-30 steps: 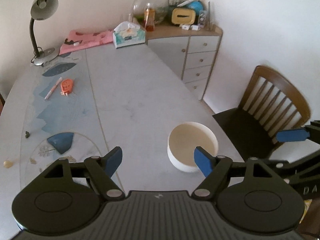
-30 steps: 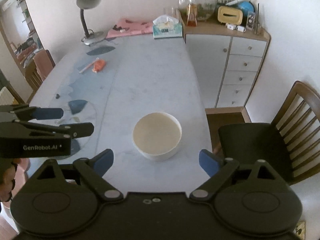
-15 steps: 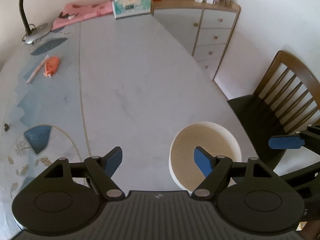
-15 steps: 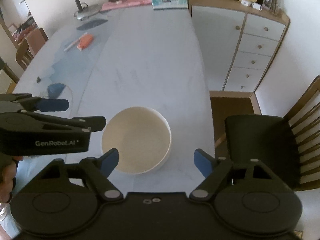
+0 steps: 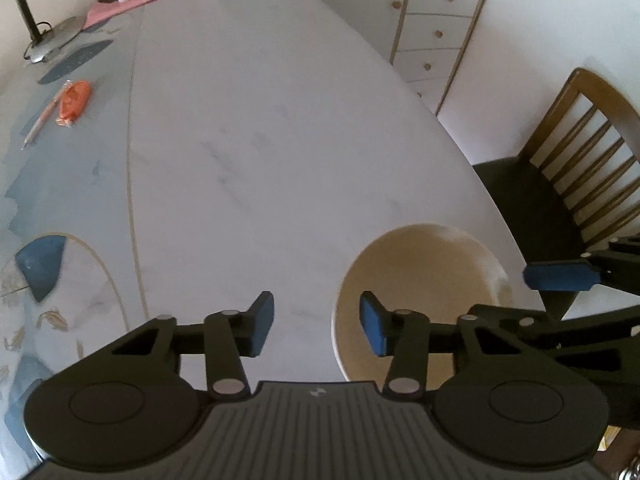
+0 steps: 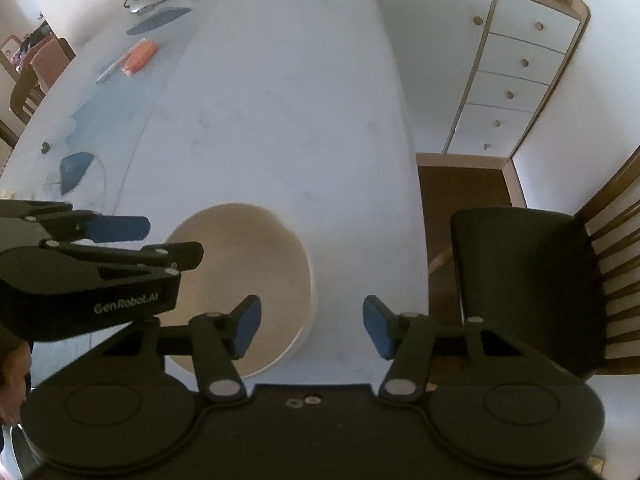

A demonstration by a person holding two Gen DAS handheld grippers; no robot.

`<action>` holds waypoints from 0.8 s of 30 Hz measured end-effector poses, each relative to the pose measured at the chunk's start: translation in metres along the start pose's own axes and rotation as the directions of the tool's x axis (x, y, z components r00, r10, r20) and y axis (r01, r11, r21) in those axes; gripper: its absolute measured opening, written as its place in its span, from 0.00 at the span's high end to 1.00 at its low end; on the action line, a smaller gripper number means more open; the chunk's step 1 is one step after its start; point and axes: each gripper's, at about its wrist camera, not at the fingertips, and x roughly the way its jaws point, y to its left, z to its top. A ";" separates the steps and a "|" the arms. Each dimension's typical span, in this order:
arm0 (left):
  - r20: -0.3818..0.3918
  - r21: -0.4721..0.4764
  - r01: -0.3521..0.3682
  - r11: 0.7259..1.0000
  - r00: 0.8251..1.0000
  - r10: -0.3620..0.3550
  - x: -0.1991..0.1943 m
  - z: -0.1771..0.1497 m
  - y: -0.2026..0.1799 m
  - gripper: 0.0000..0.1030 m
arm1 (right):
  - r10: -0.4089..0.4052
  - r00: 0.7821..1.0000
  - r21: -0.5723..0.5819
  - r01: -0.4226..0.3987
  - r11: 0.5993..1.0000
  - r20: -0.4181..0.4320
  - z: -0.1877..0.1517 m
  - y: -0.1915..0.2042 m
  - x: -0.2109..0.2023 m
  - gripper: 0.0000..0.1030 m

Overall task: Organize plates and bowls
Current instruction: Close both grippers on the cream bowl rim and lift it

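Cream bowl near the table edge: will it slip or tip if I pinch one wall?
The bowl looks rigid and smooth, probably glazed, so the pads may slip. Its straight walls and wide base suggest it won't roll. Empty, it likely lifts easily, tilting somewhat.

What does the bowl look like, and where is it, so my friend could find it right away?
Start at the big pale oval table and go to its near edge, on the side by the dark wooden chair. The bowl sits there, below both open tools. It is round, cream-coloured, straight-sided and empty, and it is the only dish on the table.
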 end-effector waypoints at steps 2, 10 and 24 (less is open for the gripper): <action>-0.009 0.010 0.000 1.000 1.000 0.000 0.003 0.000 -0.002 0.65 | -0.005 1.000 -0.001 0.005 1.000 -0.004 0.001 0.000 0.003 0.56; -0.033 0.008 0.002 1.000 0.999 -0.002 0.005 0.000 0.000 0.84 | 0.003 1.000 0.016 -0.003 1.000 -0.008 0.001 -0.002 0.004 0.72; -0.041 0.034 0.019 0.999 0.999 -0.017 -0.008 -0.008 -0.007 0.96 | -0.009 1.000 0.042 0.009 0.999 0.002 -0.004 0.008 -0.004 0.94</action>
